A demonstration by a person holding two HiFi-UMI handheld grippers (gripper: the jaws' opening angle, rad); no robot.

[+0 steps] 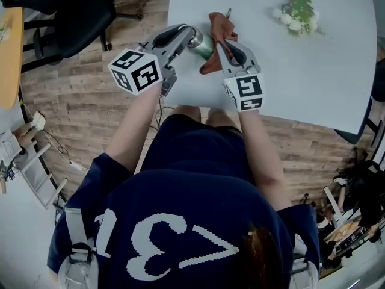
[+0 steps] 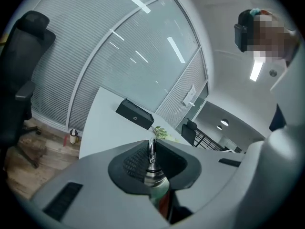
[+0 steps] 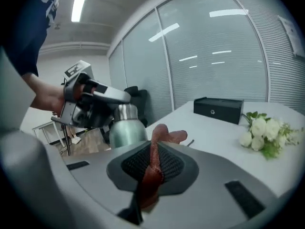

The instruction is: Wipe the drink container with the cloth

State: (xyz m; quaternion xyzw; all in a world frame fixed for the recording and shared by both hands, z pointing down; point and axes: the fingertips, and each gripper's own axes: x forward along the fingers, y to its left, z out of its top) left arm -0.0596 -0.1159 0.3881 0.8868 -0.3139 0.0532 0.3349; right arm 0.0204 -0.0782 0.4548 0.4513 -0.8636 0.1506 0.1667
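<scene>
- The left gripper (image 2: pixel 151 146) has its jaws pressed in on the steel neck of a green metal drink bottle (image 2: pixel 156 185). The cap's thin metal loop stands up between the jaw tips.
- In the head view the bottle (image 1: pixel 202 43) is held off the surface over the near left part of the table, lying tilted. Its steel end sits in the jaws and its green body points right.
- The right gripper (image 3: pixel 155 147) is pinching a rust-brown cloth (image 3: pixel 153 168) between its pads. One fold rises above the jaw tips and the rest hangs down below them.
- From above, the cloth (image 1: pixel 218 30) lies just right of the bottle's green body, between the two grippers. Whether it touches the metal cannot be told.
- Each gripper carries a white cube with black square markers, and a bare forearm of the person (image 1: pixel 180 209) in a navy printed top runs back from each.
- Both tools hang over a white table (image 1: pixel 313 71).
- A bunch of white flowers with green leaves (image 1: pixel 297 12) lies on the far right of the table, well apart from the bottle.
- A black rectangular box (image 3: pixel 218 109) sits farther off on the same surface.
- To the left is a wooden plank floor (image 1: pixel 84 101), with a black office chair (image 1: pixel 60 11) at the far left.
</scene>
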